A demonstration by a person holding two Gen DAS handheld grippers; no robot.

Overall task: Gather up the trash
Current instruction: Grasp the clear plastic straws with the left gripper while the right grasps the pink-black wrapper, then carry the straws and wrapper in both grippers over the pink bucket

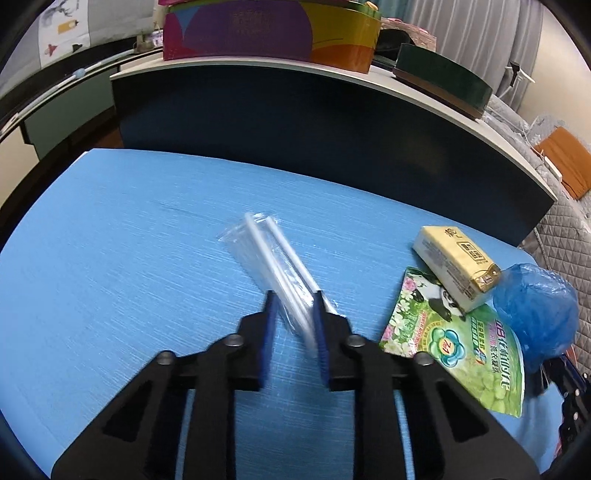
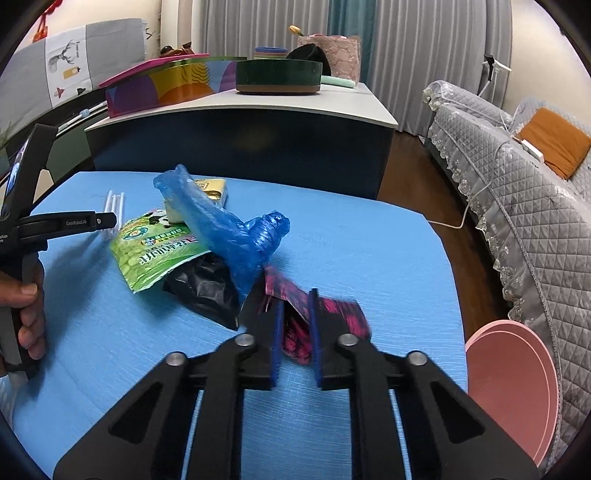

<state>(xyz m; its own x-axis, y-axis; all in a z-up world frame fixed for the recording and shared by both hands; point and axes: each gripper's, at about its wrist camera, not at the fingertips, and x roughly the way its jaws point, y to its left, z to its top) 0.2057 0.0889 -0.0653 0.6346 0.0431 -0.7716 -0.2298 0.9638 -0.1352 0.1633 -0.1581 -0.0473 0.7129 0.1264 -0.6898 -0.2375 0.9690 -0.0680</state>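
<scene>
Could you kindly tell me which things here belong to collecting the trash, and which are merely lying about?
Belonging:
clear straw packet
pink wrapper
green pouch
blue bag
black bag
yellow tissue pack

Lying about:
colourful box
green tray
sofa
pink bin

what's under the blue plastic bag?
The blue plastic bag drapes over a black bag, the green pouch edge and yellow packet; anything beneath those is hidden.

Black hand-held gripper (image 1: 293, 299), blue pads (image 1: 271, 317), 4 silver screws, white GenRobot.AI lettering
</scene>
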